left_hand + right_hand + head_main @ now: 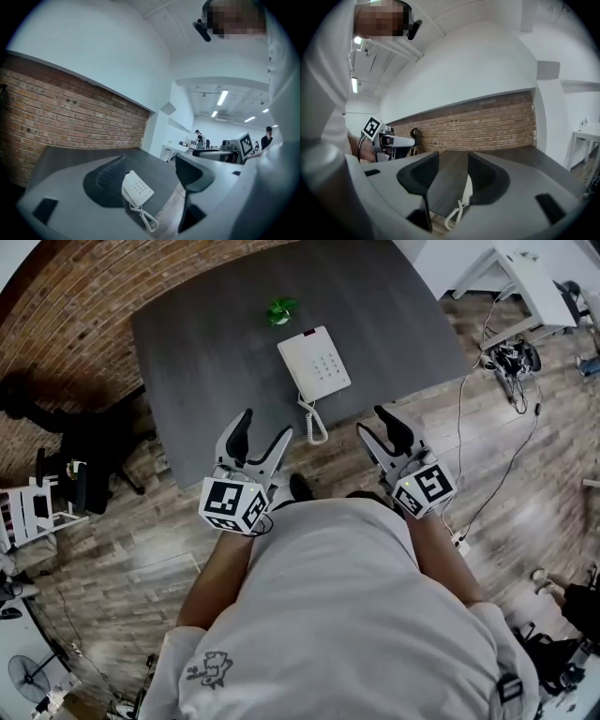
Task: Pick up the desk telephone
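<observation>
A white desk telephone lies on the dark grey table, near its front edge, with its coiled cord hanging over that edge. My left gripper is held open off the table's front edge, left of the cord. My right gripper is open too, to the right of the cord. Between the left jaws I see the telephone and cord at a distance. The right gripper view shows only a strip of the telephone and its cord past the right jaw.
A small green plant stands on the table behind the telephone. A brick wall runs along the left. A dark chair sits at the table's left, a white desk and cables at the right. Wooden floor lies below.
</observation>
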Motion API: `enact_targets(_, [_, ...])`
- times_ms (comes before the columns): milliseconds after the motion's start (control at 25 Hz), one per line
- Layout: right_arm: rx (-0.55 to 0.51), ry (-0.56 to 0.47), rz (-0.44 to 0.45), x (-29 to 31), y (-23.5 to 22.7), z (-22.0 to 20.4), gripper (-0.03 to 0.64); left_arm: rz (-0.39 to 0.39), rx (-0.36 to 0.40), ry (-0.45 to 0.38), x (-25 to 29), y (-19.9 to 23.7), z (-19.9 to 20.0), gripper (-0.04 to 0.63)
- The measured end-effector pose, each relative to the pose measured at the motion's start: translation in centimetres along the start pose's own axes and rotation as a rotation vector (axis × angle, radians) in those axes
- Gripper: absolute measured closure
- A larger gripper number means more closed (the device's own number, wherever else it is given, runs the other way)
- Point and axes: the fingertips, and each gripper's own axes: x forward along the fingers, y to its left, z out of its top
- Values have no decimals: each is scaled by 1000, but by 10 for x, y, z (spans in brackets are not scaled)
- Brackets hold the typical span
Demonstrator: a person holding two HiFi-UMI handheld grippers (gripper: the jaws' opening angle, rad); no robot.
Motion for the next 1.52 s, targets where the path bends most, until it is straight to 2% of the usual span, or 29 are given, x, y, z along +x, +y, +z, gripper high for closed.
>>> enact_targets(360, [24,11,10,23,-1,-2,443,-13,-9,15,11,18,1,253])
enact_targets(600, [37,16,58,42,-16,-3,448,35,5,15,20,28,8,253])
enact_targets(1040, [45,86,192,99,-64,-9,448,125,-75,62,67,51,-4,246])
enact_targets(1360, [84,209,251,128,-114,-52,448,148,-151,125,113,55,-22,242])
enact_targets(1520, [97,272,275,139,-138,-80,448,146,-177,191,140,61,-49,239])
